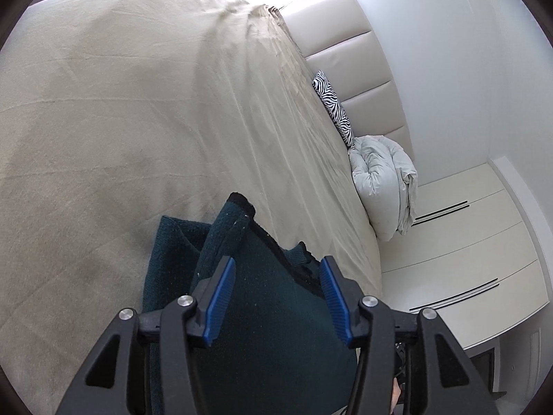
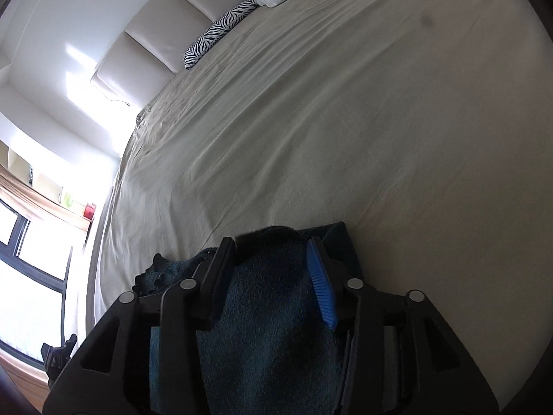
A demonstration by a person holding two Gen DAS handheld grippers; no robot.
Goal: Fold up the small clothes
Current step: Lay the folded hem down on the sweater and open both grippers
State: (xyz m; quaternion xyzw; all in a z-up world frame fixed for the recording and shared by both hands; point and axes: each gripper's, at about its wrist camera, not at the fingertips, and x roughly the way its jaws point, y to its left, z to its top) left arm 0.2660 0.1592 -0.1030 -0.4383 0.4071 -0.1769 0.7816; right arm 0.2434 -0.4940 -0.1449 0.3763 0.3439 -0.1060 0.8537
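Note:
A dark teal knitted garment with black trim lies on the beige bed sheet, partly folded over itself. My left gripper is open, its blue pads standing either side of the cloth without closing on it. In the right wrist view the same teal garment bulges up between the fingers of my right gripper, which is also open, with one blue pad showing on the right. The lower part of the garment is hidden behind both grippers.
A zebra-print pillow and a rolled grey duvet lie against the padded headboard. White drawers stand beside the bed. In the right wrist view a window and a shelf are at the left.

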